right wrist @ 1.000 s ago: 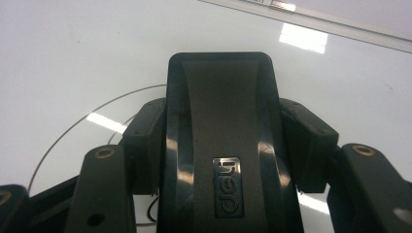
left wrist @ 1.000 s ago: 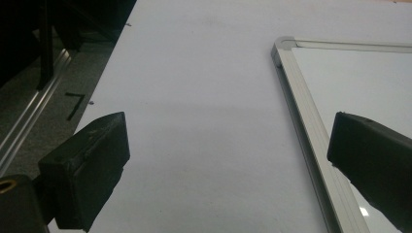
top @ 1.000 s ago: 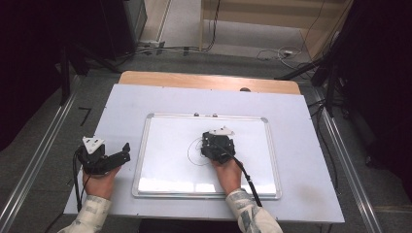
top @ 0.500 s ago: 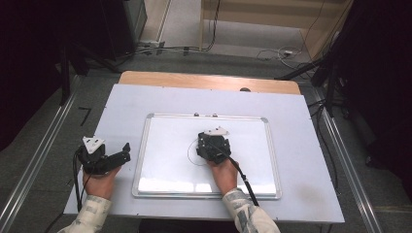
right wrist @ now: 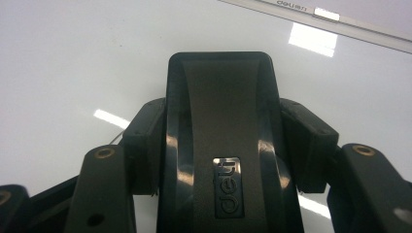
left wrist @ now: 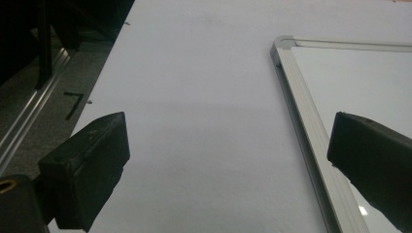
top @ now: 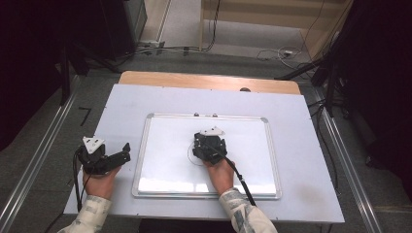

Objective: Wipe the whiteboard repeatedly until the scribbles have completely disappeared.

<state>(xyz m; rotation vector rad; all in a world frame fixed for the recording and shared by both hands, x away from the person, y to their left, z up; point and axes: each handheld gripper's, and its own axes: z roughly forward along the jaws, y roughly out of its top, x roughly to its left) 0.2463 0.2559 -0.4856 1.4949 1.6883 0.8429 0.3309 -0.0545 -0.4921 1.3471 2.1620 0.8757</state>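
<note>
While the high view places the right gripper [top: 206, 144] over the middle of the whiteboard [top: 252, 145], beside a thin drawn curve [top: 190, 156], its own view shows what it holds: the jaws are clamped on a black board eraser [right wrist: 218, 145] pressed flat on the glossy surface. Off the board's left edge the left gripper [top: 119, 156] rests on the white table [top: 121, 104], and its own view shows the jaws wide apart with nothing between them, the board's frame corner [left wrist: 279, 46] ahead

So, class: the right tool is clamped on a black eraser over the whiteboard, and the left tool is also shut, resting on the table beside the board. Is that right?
Not quite. The left tool is open: the left gripper view shows its jaws wide apart with nothing between them. The rest holds: the right tool is clamped on the black eraser over the whiteboard.
</note>
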